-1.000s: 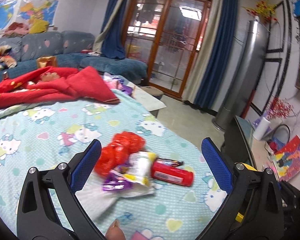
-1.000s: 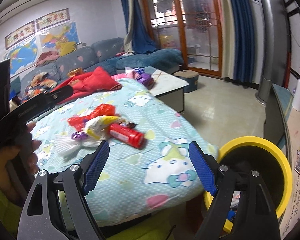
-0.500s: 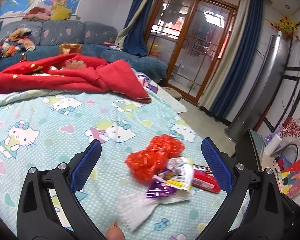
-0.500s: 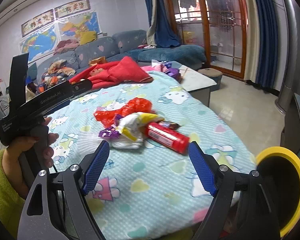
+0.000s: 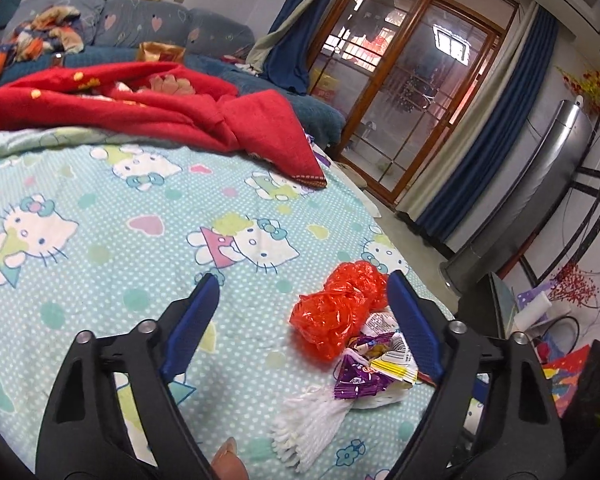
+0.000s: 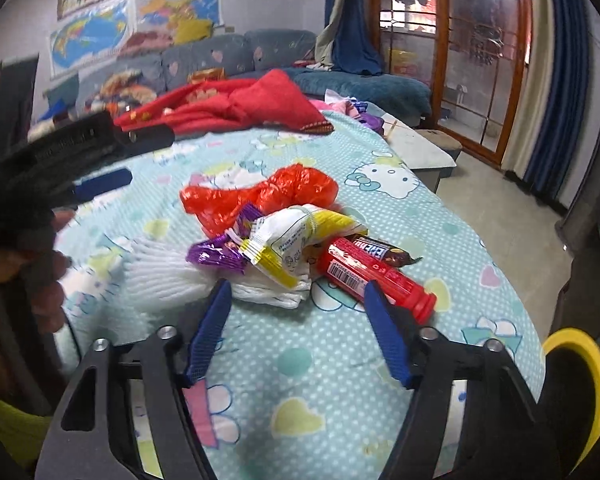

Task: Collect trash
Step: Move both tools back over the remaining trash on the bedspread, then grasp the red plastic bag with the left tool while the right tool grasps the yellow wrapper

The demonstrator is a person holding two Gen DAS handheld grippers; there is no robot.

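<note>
A heap of trash is lying together on the bedsheet [image 6: 340, 360] near its right edge: the crumpled plastic bag [image 6: 260, 196] is sitting at the back, the snack wrappers [image 6: 292, 240] are resting against its front on top of the foam net [image 6: 172, 276], and the tube [image 6: 372, 276] is lying to the wrappers' right with a candy bar [image 6: 384, 252] touching it from behind. A blanket [image 6: 236, 108] is lying well behind the heap, with the sofa [image 6: 260, 48] standing behind that. The bin [image 6: 580, 392] is standing beyond the sheet's right edge, lower than the bed.
</note>
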